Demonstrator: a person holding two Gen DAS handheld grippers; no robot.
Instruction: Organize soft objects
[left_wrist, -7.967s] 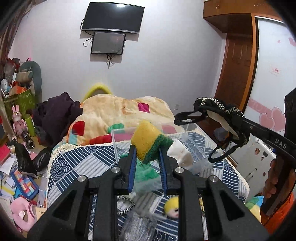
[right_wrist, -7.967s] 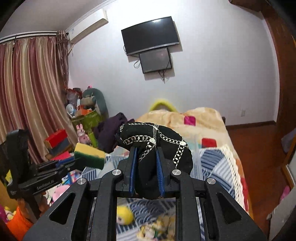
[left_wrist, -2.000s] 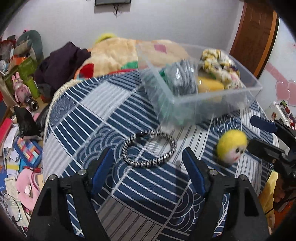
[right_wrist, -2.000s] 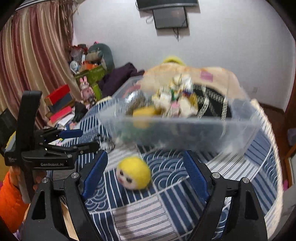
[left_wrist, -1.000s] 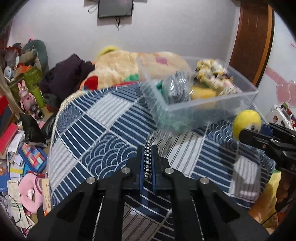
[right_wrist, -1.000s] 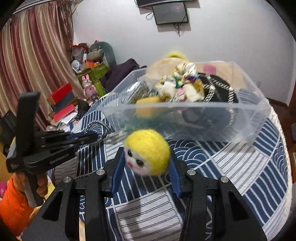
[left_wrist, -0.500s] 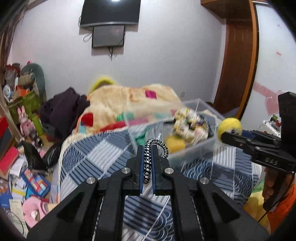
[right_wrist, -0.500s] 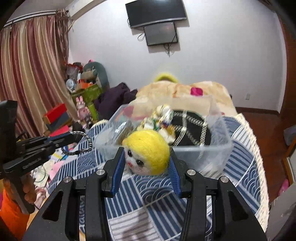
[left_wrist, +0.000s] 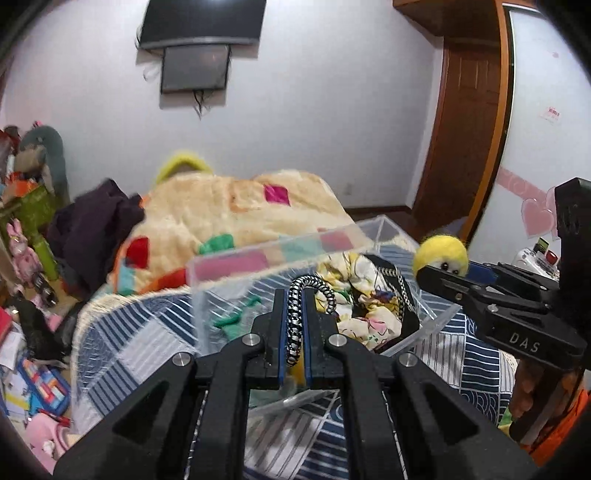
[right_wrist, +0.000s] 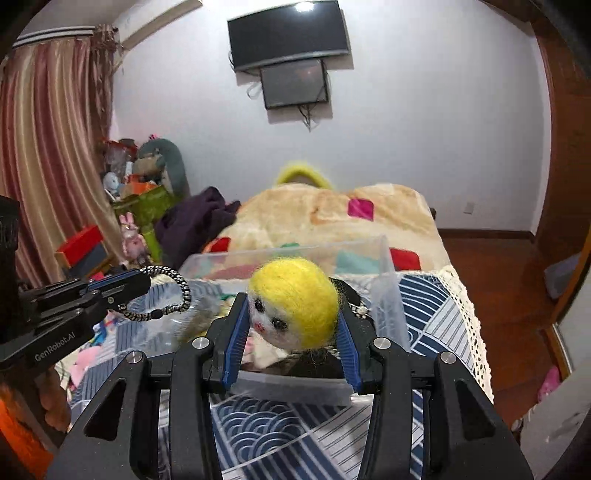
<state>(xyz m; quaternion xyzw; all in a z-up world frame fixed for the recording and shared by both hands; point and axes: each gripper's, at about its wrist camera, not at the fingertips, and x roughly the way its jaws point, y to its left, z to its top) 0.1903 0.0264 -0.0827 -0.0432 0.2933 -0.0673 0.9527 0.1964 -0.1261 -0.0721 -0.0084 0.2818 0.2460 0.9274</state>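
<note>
My left gripper (left_wrist: 295, 295) is shut on a black-and-white braided hair tie (left_wrist: 308, 291) and holds it above the near side of a clear plastic bin (left_wrist: 258, 258). It also shows in the right wrist view (right_wrist: 125, 286) with the hair tie (right_wrist: 166, 295) hanging from it. My right gripper (right_wrist: 291, 314) is shut on a yellow felt doll head (right_wrist: 295, 299) above the bin's near wall (right_wrist: 295, 384). The doll head (left_wrist: 439, 254) and right gripper (left_wrist: 443, 273) appear at the right of the left wrist view. The bin holds a floral cloth (left_wrist: 362, 317) and a black item (left_wrist: 402, 302).
The bin stands on a bed with a blue striped cover (right_wrist: 280, 424) and a beige patchwork blanket (left_wrist: 229, 210) behind it. Toys, boxes and clutter (right_wrist: 140, 206) line the left side by a curtain (right_wrist: 44, 147). A wooden door (left_wrist: 469, 129) is at the right.
Both grippers have risen and moved forward over the bin, each still holding its item; the bin now lies right under the fingertips.
</note>
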